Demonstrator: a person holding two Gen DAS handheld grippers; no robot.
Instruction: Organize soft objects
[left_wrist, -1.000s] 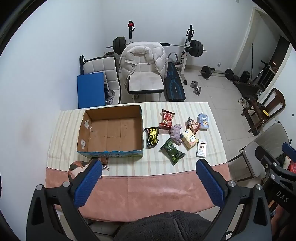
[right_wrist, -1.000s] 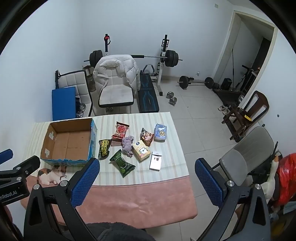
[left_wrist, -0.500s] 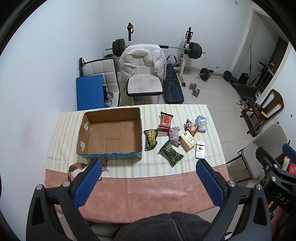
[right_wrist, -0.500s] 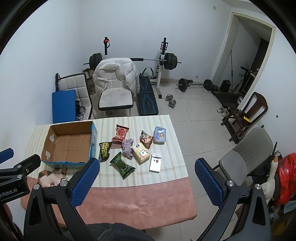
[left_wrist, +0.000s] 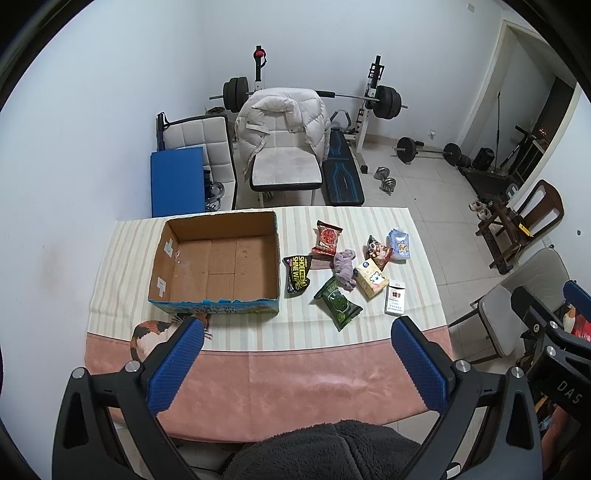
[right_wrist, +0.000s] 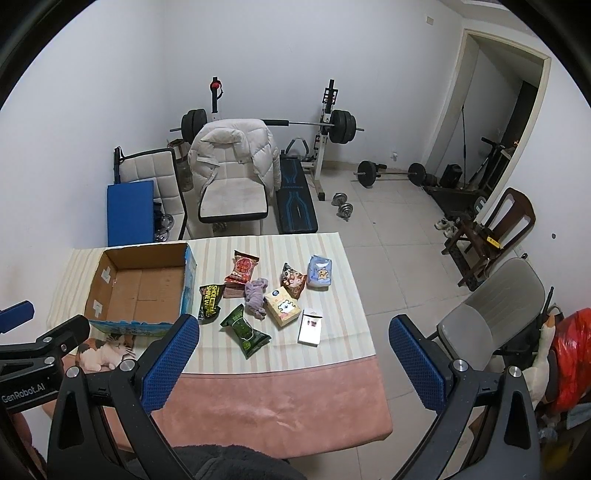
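Both tools hang high above the table (left_wrist: 295, 376), looking down on it. The left hand-held gripper (left_wrist: 295, 338) is spread wide with nothing between its blue pads (left_wrist: 173, 369), and the right hand-held gripper (right_wrist: 291, 334) is just as wide and just as bare. On the striped cloth, the open cardboard box (left_wrist: 218, 258) sits at about ten o'clock in the left view, with nothing in it. The soft things cluster beside it, toward two o'clock: a black shoe-wipes packet (left_wrist: 298, 274) just beside the box wall, a red snack packet (left_wrist: 327, 237) at twelve o'clock of the group, a crumpled purple cloth (left_wrist: 345, 267) in the middle touching a yellow tissue box (left_wrist: 371, 281), a green packet (left_wrist: 338, 303) at six o'clock, a white box (left_wrist: 394, 298) at four o'clock, a blue-and-white pouch (left_wrist: 399, 245) and a cartoon snack bag (left_wrist: 377, 248) at two o'clock. A calico cat picture (right_wrist: 103, 350) shows on the cloth at the box's near corner. Beyond the table stand a chair draped with a white puffer jacket (left_wrist: 284, 122) and a barbell rack (left_wrist: 373, 99)
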